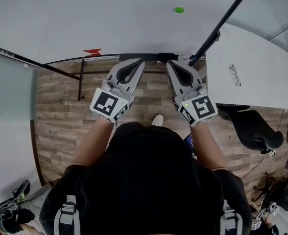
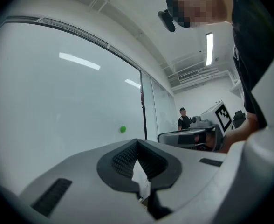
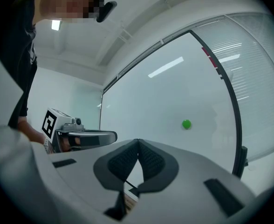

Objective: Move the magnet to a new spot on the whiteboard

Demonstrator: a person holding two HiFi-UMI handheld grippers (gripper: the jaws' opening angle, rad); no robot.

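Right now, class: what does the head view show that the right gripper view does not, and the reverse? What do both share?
Head view only: the wooden floor, glasses on a white table, and a black chair. Right gripper view only: a ceiling light and slatted blinds. Both: the green magnet on the whiteboard, and the left gripper.

Right gripper (image 3: 137, 143) jaws together, empty. Green magnet (image 3: 187, 123) on whiteboard (image 3: 174, 87), well apart. Left gripper (image 3: 110, 136) alongside.
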